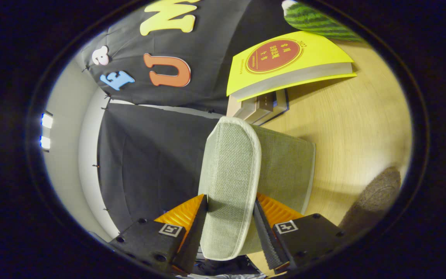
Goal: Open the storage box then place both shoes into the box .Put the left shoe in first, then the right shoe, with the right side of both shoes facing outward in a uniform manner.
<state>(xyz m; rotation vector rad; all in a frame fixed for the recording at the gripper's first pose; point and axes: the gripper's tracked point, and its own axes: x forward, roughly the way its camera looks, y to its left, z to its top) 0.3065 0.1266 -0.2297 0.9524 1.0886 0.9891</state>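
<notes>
With the camera rolled so that the wooden worktop [354, 128] stands to one side of the view, we see the claw [230, 228] turned sideways and clamped on a pale green fabric slipper [230, 174]. Both fingers press against the slipper's flanks, one on each side, with the jaws parted only by the slipper's width. The slipper's long axis runs straight ahead along the fingers, and its rounded end points away from the claw towards a stack of books [269, 104] topped by a yellow book [289, 64]. Beyond the books lies a striped watermelon [316, 21]. A brown fuzzy object [374, 197] sits on the worktop beside the claw; we cannot identify it.
</notes>
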